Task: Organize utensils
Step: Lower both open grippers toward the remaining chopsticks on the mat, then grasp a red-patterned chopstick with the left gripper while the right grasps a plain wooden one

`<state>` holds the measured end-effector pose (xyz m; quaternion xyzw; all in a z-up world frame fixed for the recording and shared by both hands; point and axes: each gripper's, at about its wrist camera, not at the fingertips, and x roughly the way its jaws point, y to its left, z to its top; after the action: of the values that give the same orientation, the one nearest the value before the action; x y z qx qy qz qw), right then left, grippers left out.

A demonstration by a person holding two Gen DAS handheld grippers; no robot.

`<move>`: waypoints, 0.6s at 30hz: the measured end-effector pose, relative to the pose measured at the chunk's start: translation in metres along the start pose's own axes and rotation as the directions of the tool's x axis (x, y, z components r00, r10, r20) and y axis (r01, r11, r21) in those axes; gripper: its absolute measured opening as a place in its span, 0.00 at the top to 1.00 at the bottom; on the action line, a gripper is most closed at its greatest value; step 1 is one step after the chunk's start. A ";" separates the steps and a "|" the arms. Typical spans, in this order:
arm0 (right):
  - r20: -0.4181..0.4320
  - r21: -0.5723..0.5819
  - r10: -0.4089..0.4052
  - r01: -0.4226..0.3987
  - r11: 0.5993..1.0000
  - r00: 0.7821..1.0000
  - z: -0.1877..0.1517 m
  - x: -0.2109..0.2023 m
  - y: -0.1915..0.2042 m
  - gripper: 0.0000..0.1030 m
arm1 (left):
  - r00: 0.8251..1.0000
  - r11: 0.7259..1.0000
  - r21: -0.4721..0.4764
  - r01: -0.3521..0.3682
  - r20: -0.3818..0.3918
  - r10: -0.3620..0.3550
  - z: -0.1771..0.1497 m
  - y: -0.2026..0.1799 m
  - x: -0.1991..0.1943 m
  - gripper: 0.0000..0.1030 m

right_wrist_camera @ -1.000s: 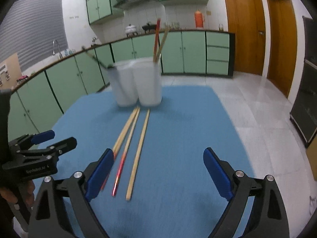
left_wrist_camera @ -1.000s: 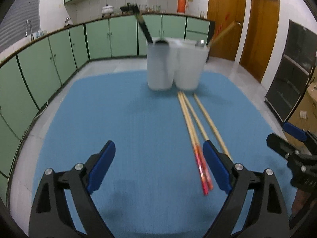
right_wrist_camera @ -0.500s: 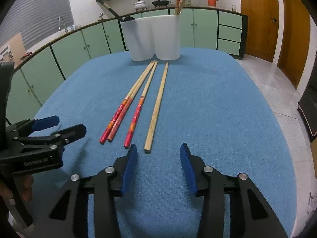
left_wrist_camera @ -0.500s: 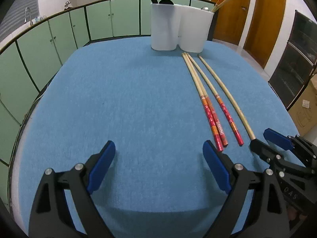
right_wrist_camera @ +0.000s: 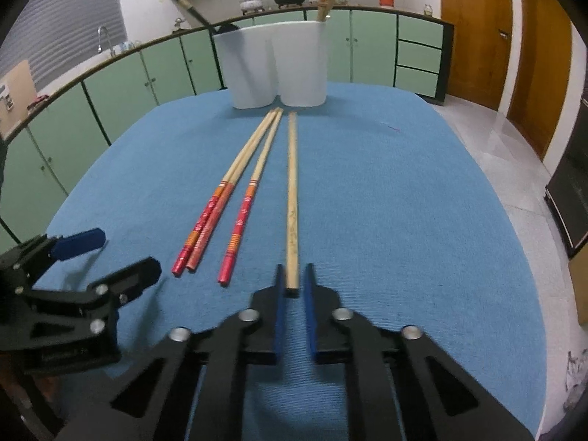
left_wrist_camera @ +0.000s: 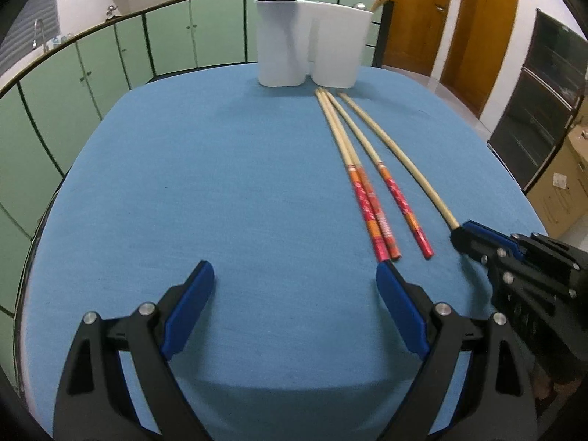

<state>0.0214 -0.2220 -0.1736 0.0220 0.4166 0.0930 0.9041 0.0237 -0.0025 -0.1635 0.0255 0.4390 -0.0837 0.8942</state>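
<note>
While the left hand-held gripper [left_wrist_camera: 296, 307] gapes wide, the right hand-held gripper [right_wrist_camera: 294, 283] nearly pinches the plain chopstick [right_wrist_camera: 292, 198]

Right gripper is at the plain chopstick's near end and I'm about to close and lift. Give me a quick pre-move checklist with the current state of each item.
1. Plain chopstick end between the right gripper fingers: ok.
2. Fingers actually clamped on it: cannot tell; a narrow gap shows on each side.
3. Red-handled chopsticks outside the jaws: ok, they lie apart to its left.
4. Left gripper out of the way: ok, open and empty, off to the side.
5. White utensil holder upright at the far end of the blue mat: ok.
6. Room in the holder's chopstick compartment: cannot tell.
</note>
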 end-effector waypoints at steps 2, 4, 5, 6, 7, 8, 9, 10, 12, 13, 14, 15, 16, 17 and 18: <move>0.000 0.007 0.010 -0.010 1.000 1.000 -0.001 -0.001 -0.004 0.93 | 1.000 1.000 0.009 0.013 -0.002 -0.013 -0.001 -0.005 0.000 0.15; 0.002 0.009 0.012 -0.012 1.000 1.000 -0.002 -0.003 -0.006 0.93 | 1.000 1.000 0.019 0.018 -0.009 -0.018 -0.002 -0.009 0.001 0.15; 0.003 0.013 0.017 -0.017 1.000 1.000 -0.003 -0.003 -0.007 0.93 | 1.000 1.000 0.029 0.013 -0.012 -0.013 -0.002 -0.012 0.003 0.15; 0.005 0.018 0.022 -0.022 1.000 1.000 -0.003 -0.004 -0.008 0.93 | 1.000 0.999 0.038 0.008 -0.011 -0.007 -0.002 -0.014 0.004 0.15; 0.005 0.020 0.024 -0.024 1.000 1.000 -0.003 -0.004 -0.009 0.93 | 1.000 0.999 0.043 0.004 -0.011 -0.003 -0.001 -0.016 0.005 0.15; 0.006 0.022 0.027 -0.027 0.999 1.000 -0.003 -0.004 -0.010 0.93 | 1.000 0.999 0.044 0.000 -0.012 0.000 -0.001 -0.016 0.006 0.16; 0.006 0.025 0.031 -0.031 0.999 0.999 -0.003 -0.004 -0.011 0.93 | 1.000 0.999 0.044 -0.003 -0.012 0.004 0.000 -0.016 0.007 0.16; 0.007 0.026 0.033 -0.033 0.999 0.999 -0.003 -0.004 -0.011 0.93 | 1.000 0.999 0.042 -0.008 -0.014 0.009 0.001 -0.016 0.009 0.16; 0.007 0.028 0.035 -0.036 0.999 0.999 -0.003 -0.004 -0.011 0.93 | 1.000 0.999 0.039 -0.011 -0.016 0.012 0.003 -0.015 0.010 0.16; 0.007 0.028 0.036 -0.037 0.999 0.999 -0.003 -0.004 -0.011 0.93 | 1.000 0.999 0.038 -0.013 -0.017 0.013 0.003 -0.015 0.011 0.16; 0.007 0.030 0.038 -0.039 0.999 0.999 -0.002 -0.004 -0.012 0.93 | 1.000 0.999 0.037 -0.017 -0.017 0.018 0.004 -0.014 0.011 0.15; 0.007 0.032 0.041 -0.041 0.999 0.999 -0.002 -0.004 -0.012 0.93 | 1.000 0.999 0.032 -0.025 -0.018 0.026 0.004 -0.012 0.010 0.15; 0.007 0.033 0.042 -0.042 0.999 0.999 -0.002 -0.004 -0.012 0.93 | 0.999 0.999 0.028 -0.030 -0.018 0.030 0.003 -0.010 0.009 0.15; 0.008 0.034 0.042 -0.043 0.999 0.999 -0.002 -0.004 -0.013 0.93 | 0.999 0.999 0.019 -0.038 -0.019 0.039 0.003 -0.008 0.009 0.16; 0.008 0.034 0.043 -0.043 0.999 0.999 -0.002 -0.004 -0.013 0.93 | 0.999 0.999 0.007 -0.051 -0.019 0.051 0.003 -0.005 0.008 0.16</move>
<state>0.0193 -0.2355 -0.1739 0.0465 0.4143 0.1051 0.9029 0.0305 -0.0087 -0.1679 0.0405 0.4463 -0.0623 0.8918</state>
